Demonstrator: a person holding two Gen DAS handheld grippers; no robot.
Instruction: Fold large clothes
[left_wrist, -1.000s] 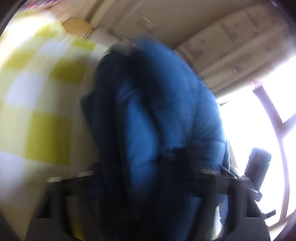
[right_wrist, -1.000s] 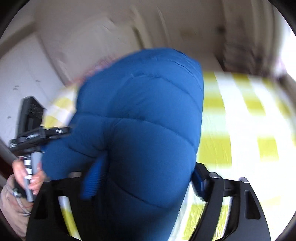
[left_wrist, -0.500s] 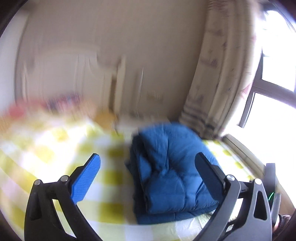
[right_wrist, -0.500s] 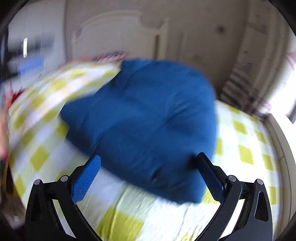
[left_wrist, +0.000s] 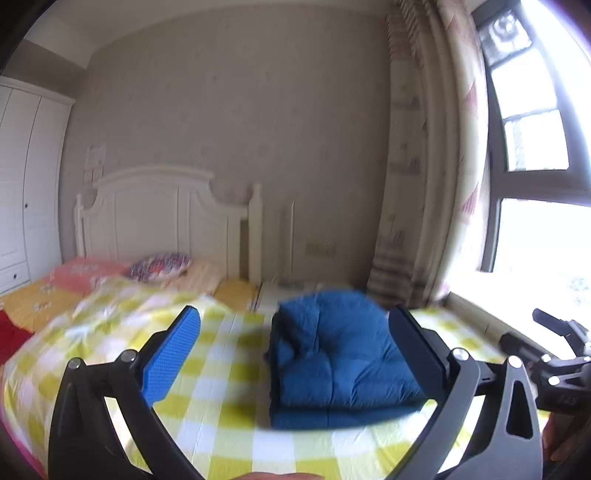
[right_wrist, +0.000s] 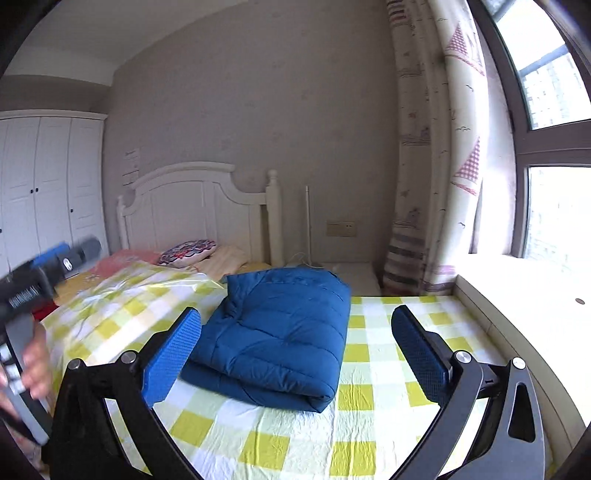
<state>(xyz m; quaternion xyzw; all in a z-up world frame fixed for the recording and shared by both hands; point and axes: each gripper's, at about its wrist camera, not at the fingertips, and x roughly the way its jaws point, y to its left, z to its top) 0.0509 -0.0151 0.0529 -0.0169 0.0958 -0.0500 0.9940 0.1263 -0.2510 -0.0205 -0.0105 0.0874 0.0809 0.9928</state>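
The folded blue jacket (right_wrist: 280, 332) lies on the checked bed (right_wrist: 369, 424); left gripper (left_wrist: 295, 354) and right gripper (right_wrist: 295, 350) both gape, empty.

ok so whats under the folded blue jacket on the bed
The folded blue jacket lies directly on the yellow-and-white checked sheet, which shows all around its edges. Whether anything sits between jacket and sheet cannot be seen; the jacket's own layers cover that patch.

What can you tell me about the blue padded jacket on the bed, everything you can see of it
The blue padded jacket is deep blue, quilted with stitched puffy panels, and looks like soft matte fabric. It lies folded into a thick layered rectangular bundle, its rounded fold edge toward the camera, flat on the yellow-checked bedsheet. Only the sheet touches it; both grippers are open and clear of it.
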